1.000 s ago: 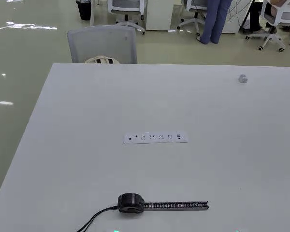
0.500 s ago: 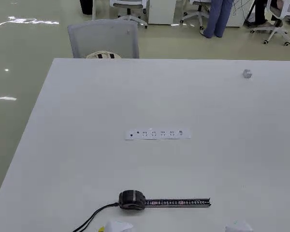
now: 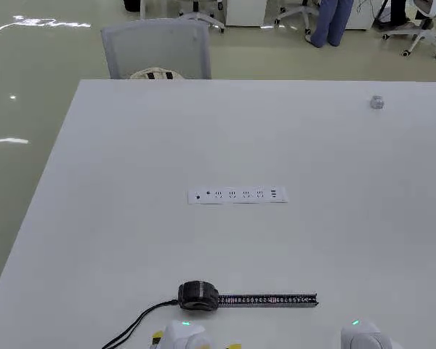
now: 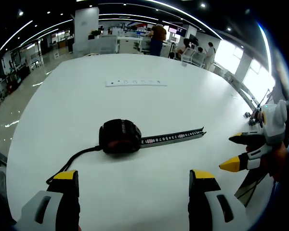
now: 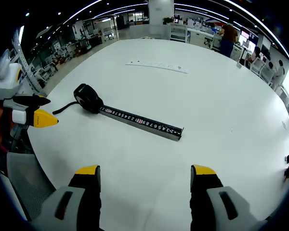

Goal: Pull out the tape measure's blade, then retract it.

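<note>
With our left gripper (image 4: 133, 175) and right gripper (image 5: 145, 170) both spread wide and empty, we hover by the table's (image 3: 203, 131) near edge, where the tape measure (image 3: 198, 296) lies with its blade (image 3: 267, 299) partly out, and we judge it best to steady it, then pull the blade straight.

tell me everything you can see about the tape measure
The tape measure, rounded and black, lies on the white table near its front edge. Its dark blade, printed with pale numbers, lies partly pulled out, flat and straight. A black cord trails from its other side. Nothing grips it: the left gripper and right gripper hold their tongs open short of it.
</note>
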A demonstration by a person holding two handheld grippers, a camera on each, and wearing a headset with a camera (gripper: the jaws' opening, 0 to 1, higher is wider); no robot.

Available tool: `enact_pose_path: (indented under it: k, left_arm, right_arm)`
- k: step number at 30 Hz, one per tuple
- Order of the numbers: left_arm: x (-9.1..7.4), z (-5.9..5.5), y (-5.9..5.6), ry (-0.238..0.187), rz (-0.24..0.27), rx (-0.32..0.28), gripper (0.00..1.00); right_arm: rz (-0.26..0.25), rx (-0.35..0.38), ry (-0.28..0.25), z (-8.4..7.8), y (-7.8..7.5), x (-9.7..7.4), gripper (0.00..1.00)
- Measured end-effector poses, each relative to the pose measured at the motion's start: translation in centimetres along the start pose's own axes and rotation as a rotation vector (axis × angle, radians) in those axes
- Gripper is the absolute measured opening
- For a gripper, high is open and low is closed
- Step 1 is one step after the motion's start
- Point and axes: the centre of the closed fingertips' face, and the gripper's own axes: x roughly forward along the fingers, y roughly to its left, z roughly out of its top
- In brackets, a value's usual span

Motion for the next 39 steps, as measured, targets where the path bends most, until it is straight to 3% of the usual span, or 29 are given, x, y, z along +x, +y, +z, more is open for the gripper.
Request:
enact_pose_path:
  k: [10, 11, 15, 27, 39]
  left_arm:
    - [0.5, 0.3, 0.1, 0.002, 0.005, 0.002, 0.92]
    - [1.3, 0.8, 0.4, 0.001, 0.017, 0.012, 0.92]
    - [1.6, 1.1, 0.5, 0.002, 0.022, 0.014, 0.92]
    - [2.8, 1.4, 0.6, 0.010, 0.030, 0.006, 0.91]
    - [3.9, 1.8, 0.8, 0.016, 0.039, 0.001, 0.91]
  right_arm:
    - [0.001, -0.011, 0.004, 0.3, -0.4, 0.3, 0.78]
    - [0.003, -0.028, 0.009, 0.7, -1.0, 1.1, 0.78]
    - [0.003, -0.039, 0.010, 1.1, -1.5, 1.5, 0.78]
    - [0.008, -0.075, 0.021, 1.8, -2.5, 2.5, 0.78]
    - [0.062, -0.145, 0.034, 2.3, -2.5, 3.9, 0.77]
